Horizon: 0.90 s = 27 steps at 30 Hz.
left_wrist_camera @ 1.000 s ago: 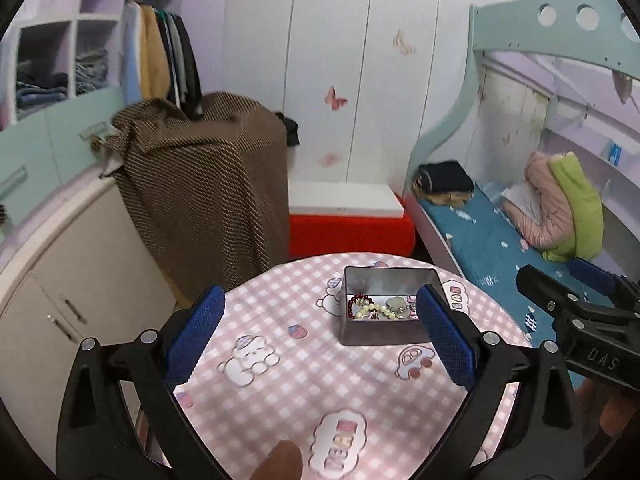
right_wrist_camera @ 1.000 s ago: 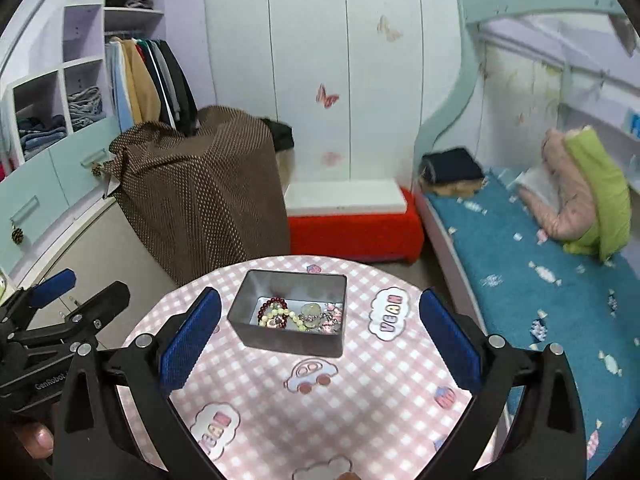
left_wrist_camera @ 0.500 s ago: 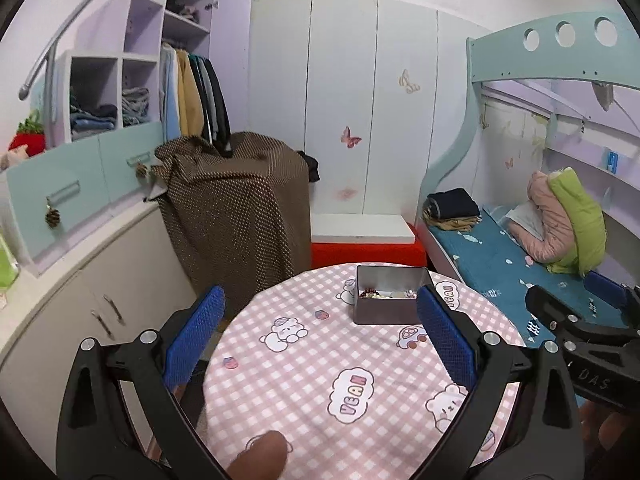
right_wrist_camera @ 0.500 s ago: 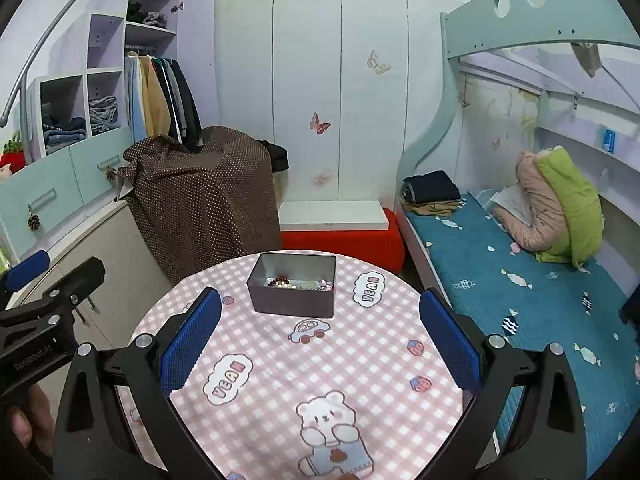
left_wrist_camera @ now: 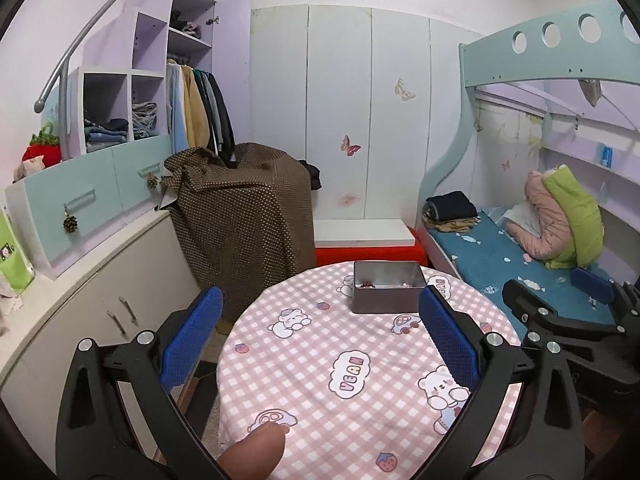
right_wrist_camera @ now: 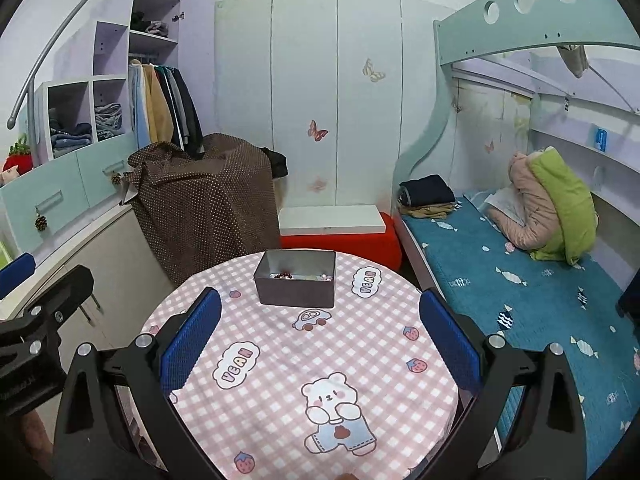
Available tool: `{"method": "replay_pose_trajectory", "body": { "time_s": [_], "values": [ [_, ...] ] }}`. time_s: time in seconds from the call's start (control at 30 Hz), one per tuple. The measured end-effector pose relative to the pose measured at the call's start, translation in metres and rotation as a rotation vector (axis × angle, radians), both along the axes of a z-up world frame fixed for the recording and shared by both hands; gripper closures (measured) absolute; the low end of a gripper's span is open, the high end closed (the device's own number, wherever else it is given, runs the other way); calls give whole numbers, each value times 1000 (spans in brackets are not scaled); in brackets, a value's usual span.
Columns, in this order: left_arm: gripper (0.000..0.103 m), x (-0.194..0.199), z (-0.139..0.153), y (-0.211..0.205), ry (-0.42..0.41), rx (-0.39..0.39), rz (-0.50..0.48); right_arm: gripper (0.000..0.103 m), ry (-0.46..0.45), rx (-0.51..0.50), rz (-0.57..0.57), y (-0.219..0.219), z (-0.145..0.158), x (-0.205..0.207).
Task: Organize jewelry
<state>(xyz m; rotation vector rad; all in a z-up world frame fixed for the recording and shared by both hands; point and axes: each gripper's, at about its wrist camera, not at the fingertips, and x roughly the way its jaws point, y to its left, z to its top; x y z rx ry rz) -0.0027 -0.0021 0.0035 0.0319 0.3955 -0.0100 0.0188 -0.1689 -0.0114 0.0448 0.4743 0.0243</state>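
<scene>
A grey metal tin [left_wrist_camera: 387, 292] stands at the far side of a round table with a pink checked cloth [left_wrist_camera: 360, 380]. Bead jewelry [left_wrist_camera: 367, 284] lies inside it, mostly hidden by the tin's wall. The tin also shows in the right wrist view [right_wrist_camera: 296, 283], with its beads [right_wrist_camera: 285, 275]. My left gripper [left_wrist_camera: 320, 336] is open and empty, held back over the near side of the table. My right gripper [right_wrist_camera: 320, 336] is open and empty, also well short of the tin. Each gripper shows at the edge of the other's view.
A brown dotted cloth covers furniture [left_wrist_camera: 244, 220] behind the table on the left. A red and white bench [left_wrist_camera: 366, 244] stands behind the table. A bunk bed with a blue mattress [right_wrist_camera: 500, 276] runs along the right. Cabinets [left_wrist_camera: 100, 304] line the left wall.
Both grippers have pulled back and up from the tin, which looks smaller and farther away. More of the table and room is in view. Both stay open and empty.
</scene>
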Motion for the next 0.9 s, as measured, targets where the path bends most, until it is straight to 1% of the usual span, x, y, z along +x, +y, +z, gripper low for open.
{"method": "replay_pose_trajectory", "body": {
  "time_s": [0.27,0.43,0.57,0.73,0.9],
  "values": [
    [5,-9,7,5,-14,-9,10,7,-18,-5,1,1,4,-7],
    [5,-15,10,5,-26,2,41,7,-24,-14,7,4,5,-10],
    [5,-16,10,4,-13,-4,22,7,-24,-13,9,4,6,-11],
    [5,-20,13,2,-29,17,26,7,-31,-13,7,3,8,-12],
    [5,-22,14,3,-36,1,27,7,-36,-17,4,3,9,-13]
  ]
}}
